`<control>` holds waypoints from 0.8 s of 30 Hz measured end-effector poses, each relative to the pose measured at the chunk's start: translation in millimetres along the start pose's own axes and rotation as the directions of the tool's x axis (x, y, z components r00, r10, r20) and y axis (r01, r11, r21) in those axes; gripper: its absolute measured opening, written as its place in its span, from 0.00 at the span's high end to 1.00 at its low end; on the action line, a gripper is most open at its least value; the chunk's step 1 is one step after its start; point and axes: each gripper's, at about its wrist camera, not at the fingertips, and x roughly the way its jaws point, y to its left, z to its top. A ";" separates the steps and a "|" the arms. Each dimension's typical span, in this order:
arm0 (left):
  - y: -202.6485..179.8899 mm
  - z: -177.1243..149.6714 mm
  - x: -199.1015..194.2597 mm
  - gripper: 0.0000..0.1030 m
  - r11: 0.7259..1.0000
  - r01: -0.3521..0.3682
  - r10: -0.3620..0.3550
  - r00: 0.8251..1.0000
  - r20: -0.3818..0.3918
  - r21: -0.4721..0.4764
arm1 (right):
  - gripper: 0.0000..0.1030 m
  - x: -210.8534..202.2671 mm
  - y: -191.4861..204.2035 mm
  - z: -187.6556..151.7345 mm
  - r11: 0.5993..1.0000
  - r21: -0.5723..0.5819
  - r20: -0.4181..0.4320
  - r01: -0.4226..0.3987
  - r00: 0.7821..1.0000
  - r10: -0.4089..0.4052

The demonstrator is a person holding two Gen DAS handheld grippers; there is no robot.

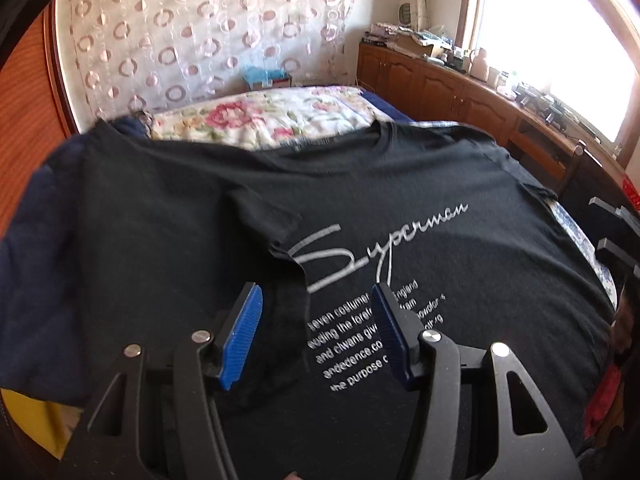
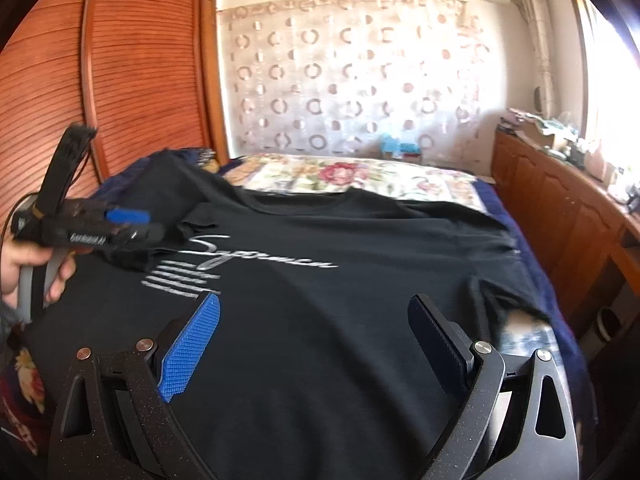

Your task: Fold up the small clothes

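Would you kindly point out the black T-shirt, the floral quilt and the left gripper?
black T-shirt (image 1: 460, 264), left wrist view, chest panel.
floral quilt (image 1: 256, 120), left wrist view, rose print.
left gripper (image 1: 316, 336), left wrist view, between fingertips.

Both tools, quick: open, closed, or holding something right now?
Left tool: open, holding nothing, above the folded-in sleeve of the black T-shirt.
Right tool: open, holding nothing, over the shirt.

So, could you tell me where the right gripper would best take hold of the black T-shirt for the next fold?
Probably the unfolded sleeve of the black T-shirt, approached from the shirt's outer edge. The other sleeve already lies folded over the print, while this one lies spread flat on the bed, its hem free. The right gripper is open above the shirt.
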 end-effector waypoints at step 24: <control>-19.5 -11.0 28.7 0.30 0.997 -0.021 0.025 0.998 -0.057 0.077 | 0.33 29.5 -178.2 -7.2 0.973 0.112 -0.210 0.204 0.961 -0.177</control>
